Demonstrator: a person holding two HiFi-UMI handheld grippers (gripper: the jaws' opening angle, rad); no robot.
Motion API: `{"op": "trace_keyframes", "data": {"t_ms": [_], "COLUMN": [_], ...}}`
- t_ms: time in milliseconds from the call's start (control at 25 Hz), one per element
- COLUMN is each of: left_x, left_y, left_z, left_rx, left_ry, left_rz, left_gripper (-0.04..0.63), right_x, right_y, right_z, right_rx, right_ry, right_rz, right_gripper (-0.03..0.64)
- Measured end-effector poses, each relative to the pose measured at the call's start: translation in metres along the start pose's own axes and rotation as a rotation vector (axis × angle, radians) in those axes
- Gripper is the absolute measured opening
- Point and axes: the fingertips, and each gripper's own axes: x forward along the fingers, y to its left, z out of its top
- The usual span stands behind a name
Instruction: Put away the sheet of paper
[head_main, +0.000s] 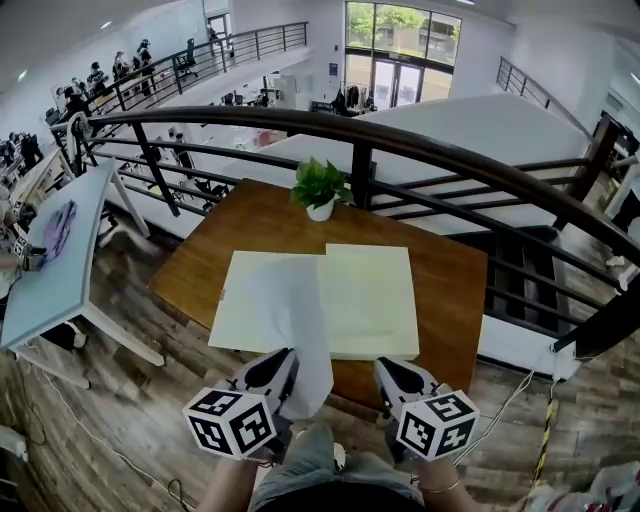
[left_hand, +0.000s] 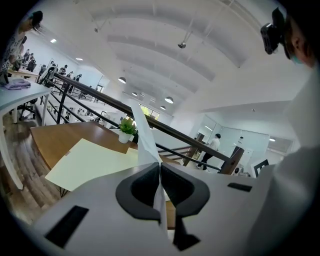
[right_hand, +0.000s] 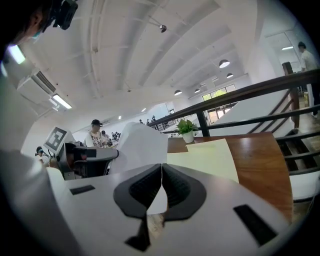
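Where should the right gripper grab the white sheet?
The free near corner of the white sheet, right of where the left gripper pinches it. Come from the person's side: that corner hangs past the table edge, while farther up it rests on the cream sheets.

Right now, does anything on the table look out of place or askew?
Only the white sheet: it slants across the pale yellow sheets, its near corner hanging past the table edge, pinched in the left gripper.

Potted plant (head_main: 320, 188) stands at far edge of table (head_main: 455, 290); railing (head_main: 420, 147) just behind; bare tabletop open left, right.
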Motion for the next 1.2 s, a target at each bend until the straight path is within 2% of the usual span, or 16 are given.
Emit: {"op": "trace_keyframes", "data": {"t_ms": [280,800,1040,1200], "left_x": [0.021,0.070,0.092,0.102], "left_y": [0.027,0.058,0.077,0.095], "left_z": [0.021,0.073,0.091,0.089], "left_rx": [0.009,0.070,0.063,0.041], "left_ry": [0.013,0.046,0.048,0.068], "left_rz": [-0.024,-0.061,-0.075,-0.087], "left_gripper": [0.026,0.026,0.026,0.026], "right_x": [0.032,0.075,0.098,0.116], "right_y": [-0.005,-0.040,-0.049,-0.051], "right_z": [0.012,0.041,0.050,0.050], "right_rx": [0.017,0.077,0.092,0.092], "right_ry": [-0.007,-0.040,-0.033,-0.027], "right_rz": [0.000,-0.081,-0.107,-0.127], "right_gripper": [0.028,0.028,0.028,0.028]}}
